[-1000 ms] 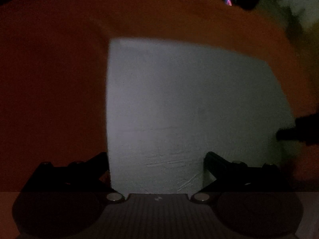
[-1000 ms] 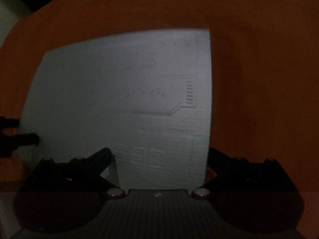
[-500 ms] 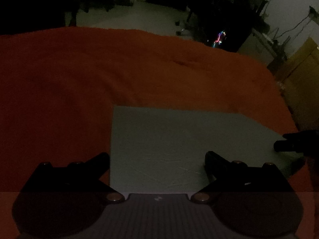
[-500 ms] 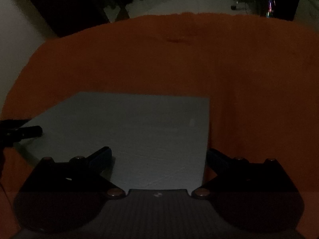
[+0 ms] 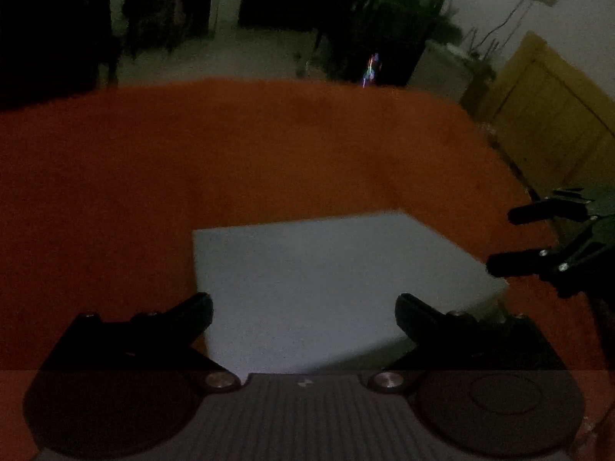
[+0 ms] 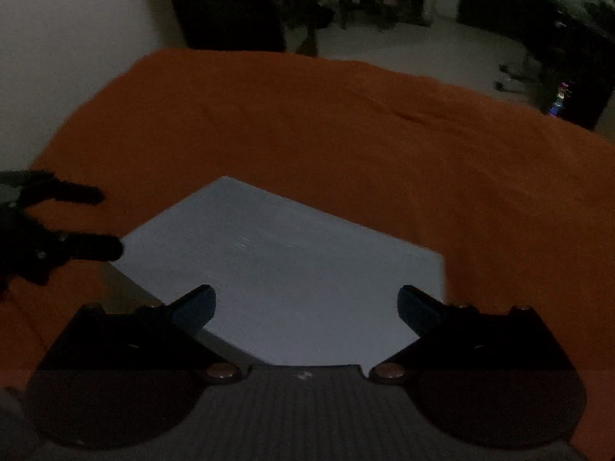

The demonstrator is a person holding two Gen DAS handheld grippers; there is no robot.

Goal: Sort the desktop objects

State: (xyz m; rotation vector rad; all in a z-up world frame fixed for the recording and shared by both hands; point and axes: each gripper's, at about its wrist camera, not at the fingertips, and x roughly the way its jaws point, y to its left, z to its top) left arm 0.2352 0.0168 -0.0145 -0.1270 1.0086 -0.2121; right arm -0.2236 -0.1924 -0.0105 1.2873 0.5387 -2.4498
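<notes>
Dim room, two wrist views over a table draped in an orange cloth. Flat pale grey board lying on the cloth, close to the near edge of the table and directly ahead of both tools. No other loose desktop items visible anywhere on the cloth.

Left gripper above the near edge of the board, fingers spread wide, nothing between them. Right gripper likewise held over the board's near side, fingers spread wide and empty. Each tool also visible from the other's camera, at the board's opposite corners, jaws parted there too.

Stage unclear: a bare cloth with one board fits sorting either about to start or already done, with items outside the views. No step settled by these pictures.

For any handling of the board: probably thin and stiff, lying flush, so hard to pinch from above. Better taken by an edge, with one finger slid under and the other on top. Cloth likely to bunch or drag if caught, so low, slow approach advised. Poor light, so fine surface marks impossible to read.
</notes>
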